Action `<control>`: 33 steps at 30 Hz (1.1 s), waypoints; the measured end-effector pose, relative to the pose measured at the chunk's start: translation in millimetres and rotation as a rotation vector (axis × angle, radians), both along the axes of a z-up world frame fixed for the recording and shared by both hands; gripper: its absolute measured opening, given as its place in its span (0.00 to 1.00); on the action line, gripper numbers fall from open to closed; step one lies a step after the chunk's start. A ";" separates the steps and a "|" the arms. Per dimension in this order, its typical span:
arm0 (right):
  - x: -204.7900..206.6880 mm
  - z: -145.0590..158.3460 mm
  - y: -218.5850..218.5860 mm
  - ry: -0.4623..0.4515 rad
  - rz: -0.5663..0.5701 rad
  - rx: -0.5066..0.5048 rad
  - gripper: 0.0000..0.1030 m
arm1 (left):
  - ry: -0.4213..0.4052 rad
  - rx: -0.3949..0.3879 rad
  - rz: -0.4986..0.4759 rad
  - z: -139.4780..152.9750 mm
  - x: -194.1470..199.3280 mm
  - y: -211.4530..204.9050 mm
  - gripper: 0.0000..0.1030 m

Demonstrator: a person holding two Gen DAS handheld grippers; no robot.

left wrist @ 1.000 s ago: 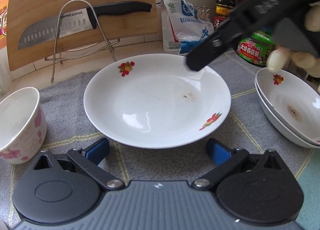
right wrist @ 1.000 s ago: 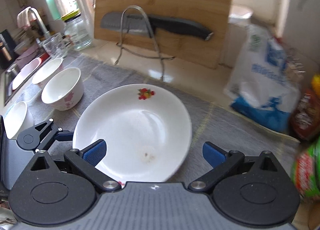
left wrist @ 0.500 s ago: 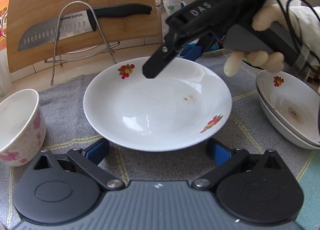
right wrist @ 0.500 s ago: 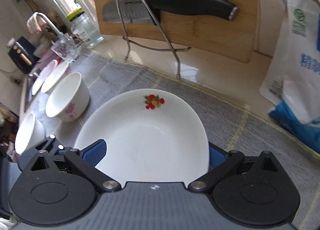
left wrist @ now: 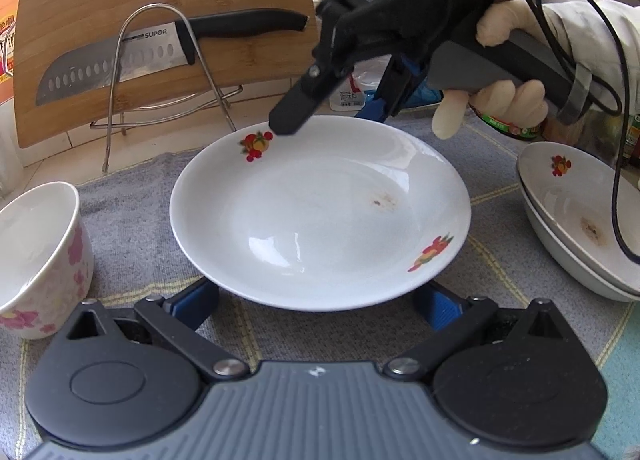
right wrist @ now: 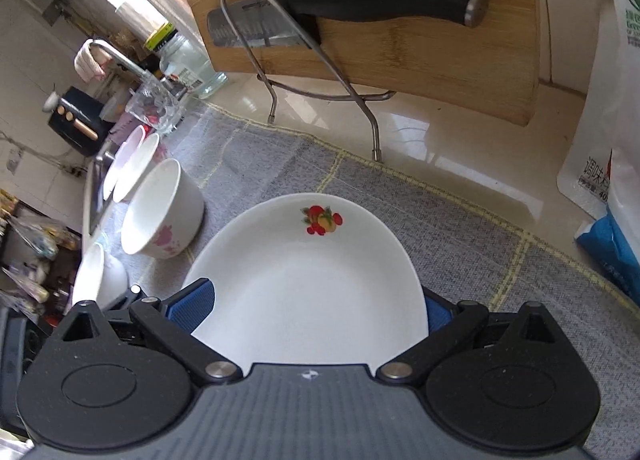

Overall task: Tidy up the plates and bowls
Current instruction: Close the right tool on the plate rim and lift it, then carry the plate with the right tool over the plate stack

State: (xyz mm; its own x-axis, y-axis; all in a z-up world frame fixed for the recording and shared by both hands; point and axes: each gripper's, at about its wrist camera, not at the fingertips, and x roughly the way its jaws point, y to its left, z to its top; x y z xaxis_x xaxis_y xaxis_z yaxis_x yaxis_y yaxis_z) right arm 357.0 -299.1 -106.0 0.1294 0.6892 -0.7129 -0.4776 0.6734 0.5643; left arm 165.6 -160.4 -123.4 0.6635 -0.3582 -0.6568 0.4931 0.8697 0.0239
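A white plate (left wrist: 320, 216) with fruit decals lies on the grey mat (left wrist: 132, 196), straight ahead in the left wrist view. My left gripper (left wrist: 316, 302) is open, its blue pads (left wrist: 196, 300) low on either side of the plate's near rim. My right gripper (left wrist: 326, 121), held by a gloved hand (left wrist: 504, 100), hangs open over the plate's far rim. In the right wrist view the plate (right wrist: 312, 284) fills the gap of that gripper (right wrist: 314, 310). Two stacked plates (left wrist: 580, 212) sit at the right. A pink-flowered bowl (left wrist: 36, 260) stands at the left, the same bowl (right wrist: 160, 208) with others behind it.
A bamboo cutting board (left wrist: 160, 0) and a knife (left wrist: 120, 64) lean in a wire rack (left wrist: 160, 60) behind the mat. A white and blue bag (right wrist: 608, 140) and jars (left wrist: 516, 128) stand at the back right. A sink with a tap (right wrist: 116, 56) lies far left.
The right gripper has swung left and down from beside the stacked plates to the far rim of the middle plate, which now sits between its fingers. The left gripper has hardly moved.
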 end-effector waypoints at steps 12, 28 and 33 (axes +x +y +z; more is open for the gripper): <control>4.0 3.1 -6.5 0.035 0.003 0.025 1.00 | -0.023 0.017 -0.009 0.8 1.7 0.5 0.99; -1.6 5.2 -7.6 0.030 -0.004 0.018 1.00 | -0.007 0.018 -0.029 6.7 1.8 -1.0 0.98; -7.1 9.7 -7.8 0.026 -0.008 0.023 1.00 | -0.009 0.018 -0.034 10.9 -0.9 0.9 0.98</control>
State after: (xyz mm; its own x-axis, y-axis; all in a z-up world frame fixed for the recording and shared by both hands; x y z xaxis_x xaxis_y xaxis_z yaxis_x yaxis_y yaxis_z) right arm 349.8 -306.9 -96.3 0.1171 0.7045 -0.7000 -0.4570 0.6640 0.5918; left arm 164.7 -159.5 -112.5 0.6570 -0.3685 -0.6576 0.5219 0.8519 0.0441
